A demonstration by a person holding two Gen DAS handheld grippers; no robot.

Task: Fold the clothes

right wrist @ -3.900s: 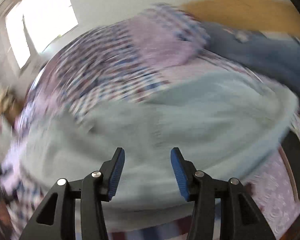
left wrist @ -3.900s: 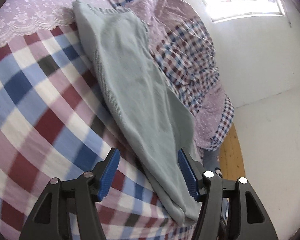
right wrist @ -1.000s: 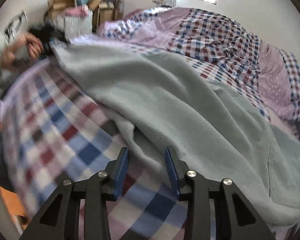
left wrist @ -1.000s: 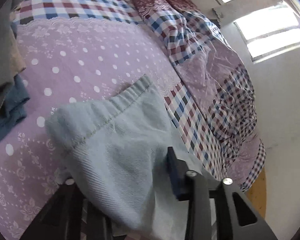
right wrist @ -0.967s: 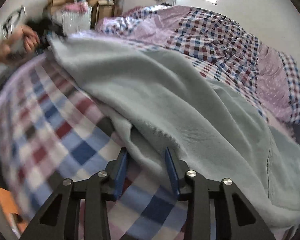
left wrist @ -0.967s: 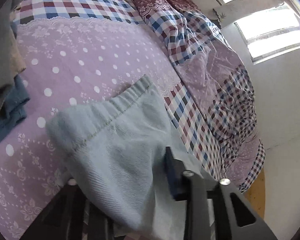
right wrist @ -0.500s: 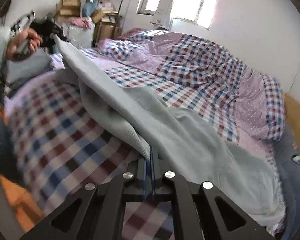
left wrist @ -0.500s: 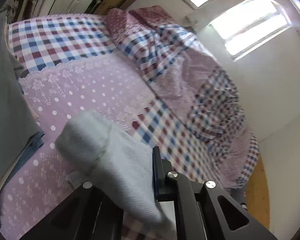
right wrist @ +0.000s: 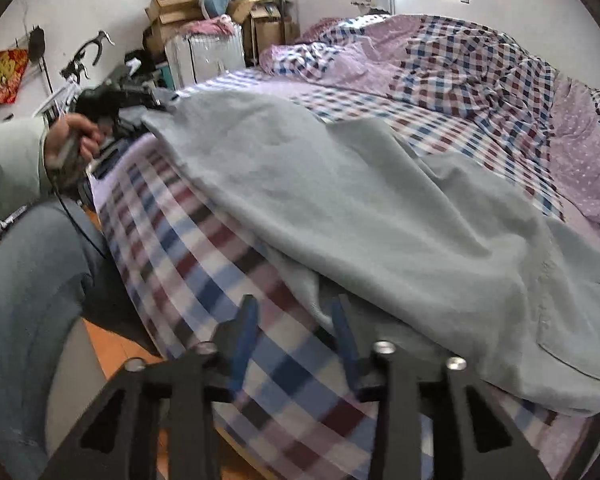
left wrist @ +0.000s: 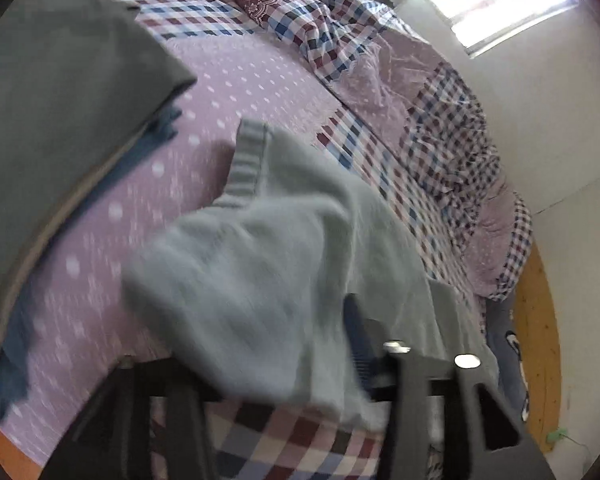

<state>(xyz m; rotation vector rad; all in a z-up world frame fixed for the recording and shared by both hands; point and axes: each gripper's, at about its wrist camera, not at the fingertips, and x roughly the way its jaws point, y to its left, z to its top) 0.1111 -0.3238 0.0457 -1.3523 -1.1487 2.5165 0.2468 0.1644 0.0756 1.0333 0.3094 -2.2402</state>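
Observation:
A pale grey-green garment (right wrist: 380,208) lies lengthwise across the bed. In the left wrist view its ribbed end (left wrist: 260,248) is bunched up and slumps over my left gripper (left wrist: 260,352). The jaws are opening: only the right blue pad (left wrist: 358,340) shows, the left finger is hidden under cloth, and nothing looks pinched. My right gripper (right wrist: 296,332) hovers over the plaid sheet (right wrist: 204,264). Its jaws are also opening, and the garment's near edge lies loose just beyond the tips. In the right wrist view a hand (right wrist: 72,140) holds the left gripper (right wrist: 112,100) at the garment's far end.
A stack of folded clothes (left wrist: 60,80), grey over blue, sits at the left on the purple dotted cover (left wrist: 240,80). A crumpled checked duvet (left wrist: 440,120) fills the far side. Boxes and a suitcase (right wrist: 204,52) stand beyond the bed. The person's leg (right wrist: 28,280) is beside the bed edge.
Both grippers were shut on the lifted garment half a second ago; both have now opened. The cloth has dropped onto the bed, and the left gripper has swung sideways.

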